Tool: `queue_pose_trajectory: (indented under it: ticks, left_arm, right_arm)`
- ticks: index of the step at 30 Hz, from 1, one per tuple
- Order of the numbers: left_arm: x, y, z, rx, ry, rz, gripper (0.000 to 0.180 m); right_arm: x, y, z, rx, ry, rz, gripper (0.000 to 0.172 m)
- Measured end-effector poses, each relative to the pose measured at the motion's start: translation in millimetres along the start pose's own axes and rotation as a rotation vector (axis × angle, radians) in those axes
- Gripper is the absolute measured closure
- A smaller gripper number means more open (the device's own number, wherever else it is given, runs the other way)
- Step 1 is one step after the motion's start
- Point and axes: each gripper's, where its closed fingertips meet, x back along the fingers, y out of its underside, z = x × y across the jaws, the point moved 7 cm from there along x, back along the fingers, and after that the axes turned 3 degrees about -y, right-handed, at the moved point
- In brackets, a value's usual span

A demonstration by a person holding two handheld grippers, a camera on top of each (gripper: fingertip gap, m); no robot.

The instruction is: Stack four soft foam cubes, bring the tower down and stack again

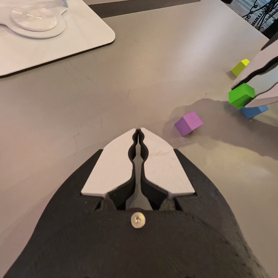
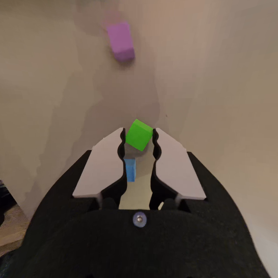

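4 foam cubes show across our counter [image 1: 150, 67], none stacked yet. Going left to right, a white mat [image 1: 52, 45] with a clear round disc [image 1: 33, 19] sits at the far left, well apart from the work. Next comes our left gripper [image 1: 138, 129], its fingers pressed together on nothing and hanging over bare counter, which we judge keeps it out of the way. Just right of it the purple cube [image 1: 188, 123] lies tilted on the counter. Farther right and back, the yellow cube [image 1: 240, 67] waits alone. At the far right our right gripper [image 2: 139, 133] pinches the green cube [image 2: 139, 135], skewed, so the fingers [image 2: 155, 135] bear on its corners rather than flat faces. The blue cube [image 2: 130, 170] lies on the counter just below and slightly left; we judge it the intended base, with green to be squared up before release.
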Motion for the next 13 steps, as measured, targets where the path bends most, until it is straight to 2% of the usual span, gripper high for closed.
queue_pose_trajectory:
  ticks: [1,7,13]
  left_arm:
    - [0.8,-0.5,-0.2,0.003,0.007,0.009,0.180]
    - [4.0,-2.9,-3.0,0.027,0.036,0.049,0.180]
    - [3.6,-4.5,-5.7,0.037,0.030,0.058,0.180]
  right_arm:
    - [2.1,-9.2,-5.3,0.047,-0.017,0.019,0.138]
    - [3.2,-64.5,-17.0,0.236,-0.080,0.020,0.138]
    - [-12.9,-94.6,-20.9,0.362,-0.053,-0.047,0.138]
